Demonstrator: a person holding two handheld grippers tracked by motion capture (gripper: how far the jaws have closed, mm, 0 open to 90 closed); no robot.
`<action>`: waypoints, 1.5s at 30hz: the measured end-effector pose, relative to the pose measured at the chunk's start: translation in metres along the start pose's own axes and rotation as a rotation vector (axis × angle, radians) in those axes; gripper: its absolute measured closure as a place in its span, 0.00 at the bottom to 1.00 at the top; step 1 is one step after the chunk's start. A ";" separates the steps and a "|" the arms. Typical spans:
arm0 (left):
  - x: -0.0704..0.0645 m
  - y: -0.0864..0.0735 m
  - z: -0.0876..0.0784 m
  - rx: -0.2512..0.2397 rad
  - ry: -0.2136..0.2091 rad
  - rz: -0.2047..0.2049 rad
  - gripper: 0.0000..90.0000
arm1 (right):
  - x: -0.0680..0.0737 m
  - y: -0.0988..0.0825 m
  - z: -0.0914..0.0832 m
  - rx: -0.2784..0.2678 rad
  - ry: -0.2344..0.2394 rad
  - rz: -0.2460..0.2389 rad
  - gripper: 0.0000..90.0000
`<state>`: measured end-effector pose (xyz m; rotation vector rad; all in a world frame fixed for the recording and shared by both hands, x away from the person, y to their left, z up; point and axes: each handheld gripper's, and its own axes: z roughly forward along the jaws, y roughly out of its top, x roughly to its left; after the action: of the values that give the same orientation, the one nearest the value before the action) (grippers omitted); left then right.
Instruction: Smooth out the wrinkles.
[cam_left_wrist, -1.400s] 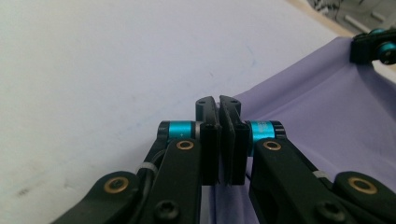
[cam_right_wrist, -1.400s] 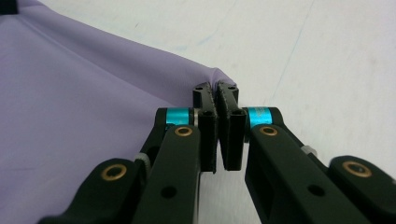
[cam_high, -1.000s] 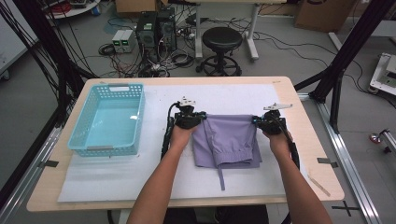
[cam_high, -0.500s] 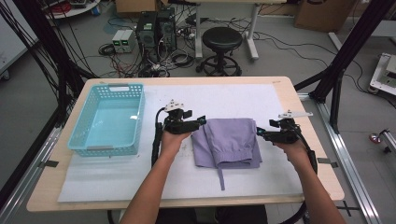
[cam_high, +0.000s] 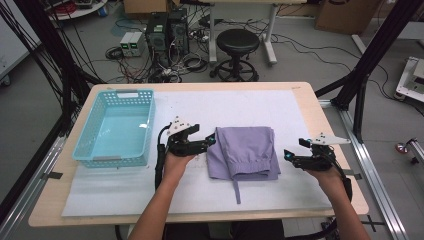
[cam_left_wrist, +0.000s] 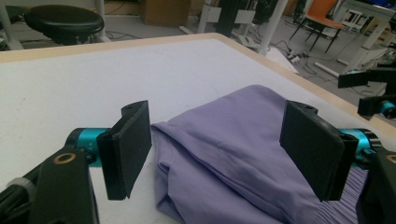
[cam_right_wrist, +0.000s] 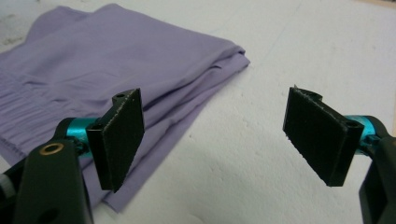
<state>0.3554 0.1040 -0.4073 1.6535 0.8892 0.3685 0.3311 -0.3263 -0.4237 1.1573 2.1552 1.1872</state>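
Right, both sets of fingers stand wide and hold nothing: the left gripper (cam_high: 209, 143) has just been opening, its fingers (cam_left_wrist: 127, 147) splayed around the near edge of the folded purple garment (cam_high: 246, 152) without pressing it; the right gripper (cam_high: 288, 156) has just been opening too, hanging just off the garment's right edge, with bare white mat between its fingers (cam_right_wrist: 119, 135). Garment sits mid-bench, folded in several layers, elastic waistband toward the person, drawstring (cam_high: 237, 190) trailing off the near edge. Judging by the look: light, limp, slightly slick fabric, so layers will slide and sag if pinched at one point. Best grip is probably both side edges through the whole stack, or the thick waistband. Mat (cam_high: 280, 107) is flat and matte, decent friction. Turquoise basket (cam_high: 116, 129) sits empty at bench left. Beyond: stool (cam_high: 238, 41), PC towers, cable clutter on floor.
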 end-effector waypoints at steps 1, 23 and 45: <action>-0.001 0.000 -0.002 -0.005 -0.001 0.004 0.28 | 0.001 0.002 -0.001 -0.005 -0.002 -0.008 0.23; -0.007 -0.026 -0.014 0.024 0.000 -0.007 0.29 | 0.002 0.001 -0.001 0.031 0.037 0.022 0.82; 0.000 -0.033 -0.014 0.064 0.041 -0.050 0.30 | 0.016 0.003 0.053 0.200 0.078 0.087 0.93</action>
<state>0.3345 0.1151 -0.4339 1.6839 0.9795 0.3436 0.3593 -0.2867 -0.4498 1.3207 2.3479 1.0878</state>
